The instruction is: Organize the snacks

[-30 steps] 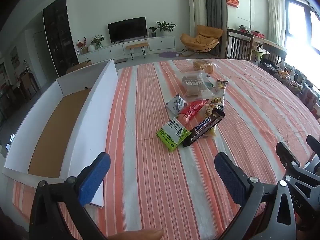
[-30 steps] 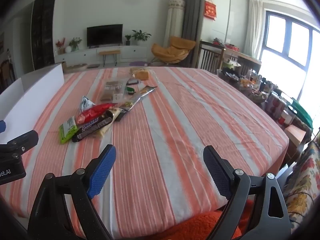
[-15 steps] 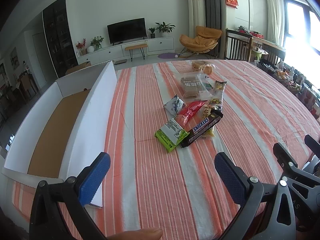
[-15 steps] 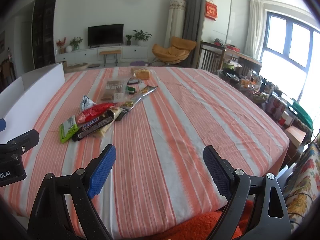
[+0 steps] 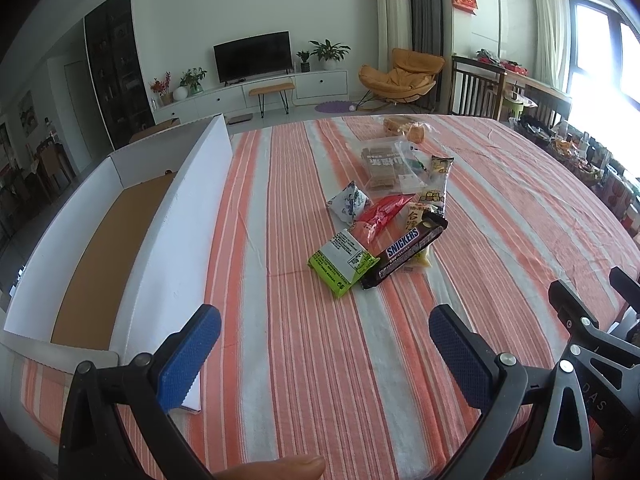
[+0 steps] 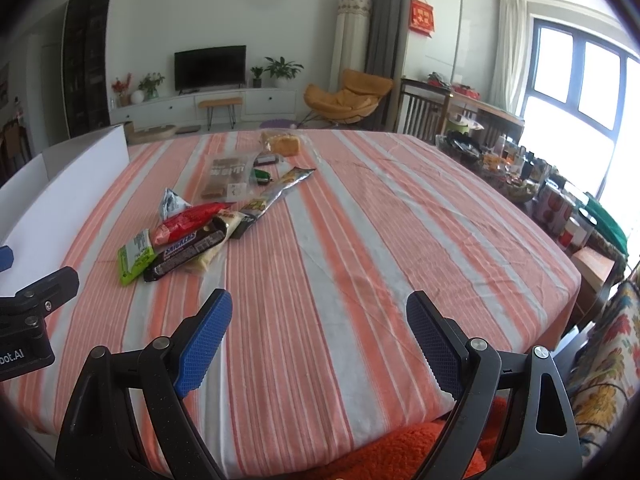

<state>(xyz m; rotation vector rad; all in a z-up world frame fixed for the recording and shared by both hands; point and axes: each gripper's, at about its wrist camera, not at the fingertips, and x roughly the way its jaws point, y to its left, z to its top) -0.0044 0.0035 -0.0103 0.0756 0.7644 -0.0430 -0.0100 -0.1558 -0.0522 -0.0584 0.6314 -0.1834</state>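
Two grippers, left gripper [image 5: 325,342] and right gripper [image 6: 319,330] both jaws wide apart and empty, one Snickers bar [image 5: 406,253], one green packet [image 5: 341,261], one white box [image 5: 132,240] at table's left edge, striped tablecloth [image 6: 380,248] bare toward right edge.

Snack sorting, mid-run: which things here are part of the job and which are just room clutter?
Job items:
Snickers bar
green packet
red packet
blue-and-white pouch
clear bag of bars
long foil packet
white box
left gripper and right gripper, both open

Just lying about:
television
orange chair
potted plants
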